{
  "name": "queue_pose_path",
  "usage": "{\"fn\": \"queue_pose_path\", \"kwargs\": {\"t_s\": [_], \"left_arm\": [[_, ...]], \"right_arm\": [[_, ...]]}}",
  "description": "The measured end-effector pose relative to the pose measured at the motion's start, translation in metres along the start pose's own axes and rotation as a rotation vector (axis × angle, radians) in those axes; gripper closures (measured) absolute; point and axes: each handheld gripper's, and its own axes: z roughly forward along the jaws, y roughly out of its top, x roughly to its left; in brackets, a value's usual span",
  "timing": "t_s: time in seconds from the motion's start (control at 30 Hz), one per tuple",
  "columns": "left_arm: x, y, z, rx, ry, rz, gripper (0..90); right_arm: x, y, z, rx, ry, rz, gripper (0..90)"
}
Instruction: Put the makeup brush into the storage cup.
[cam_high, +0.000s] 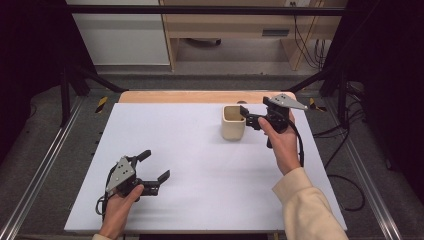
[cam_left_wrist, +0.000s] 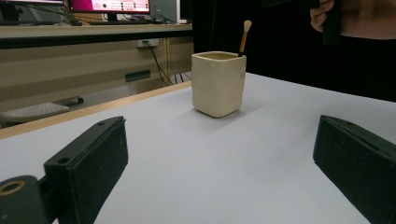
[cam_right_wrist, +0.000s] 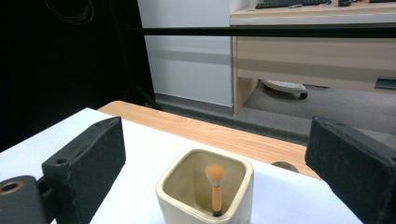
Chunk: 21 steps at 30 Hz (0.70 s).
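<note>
Standing near the far right corner of the white counter, the squat cream ceramic cup with rounded square walls holds a thin brush with an orange wooden handle and a soft pale tuft, which leans upright inside with its tuft uppermost. The right gripper hangs just beside the cup's right wall, its black jaws spread wide with nothing between them; in the right gripper view they flank the cup's mouth from above without touching it. The left gripper rests low near the counter's near left corner, well apart from the cup, jaws likewise wide and empty.

The brush looks very light and stiff along its handle, soft only at the tuft, so it is best pinched on the bare handle just below the bristles (squeezing the tuft would crush it). The handle is narrow and smooth and may slip or tip between flat pads. The cup seems glazed, thick-walled and fairly heavy for its size, slippery and liable to chip if knocked over; its rim or one wall offers the firmest hold. The counter top is matt and smooth, with a wooden strip along its far edge.
</note>
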Motion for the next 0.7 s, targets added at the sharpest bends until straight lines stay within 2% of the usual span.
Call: {"fn": "queue_pose_path", "kwargs": {"t_s": [0.3,0.7], "left_arm": [[0.000,0.000,0.000,-0.008,0.001,-0.006,2.7],[0.001,0.000,-0.001,-0.004,0.001,-0.005,2.7]], "right_arm": [[-0.001,0.000,-0.005,-0.005,-0.006,-0.008,5.4],[-0.005,-0.002,-0.017,-0.005,-0.004,0.005,4.6]]}}
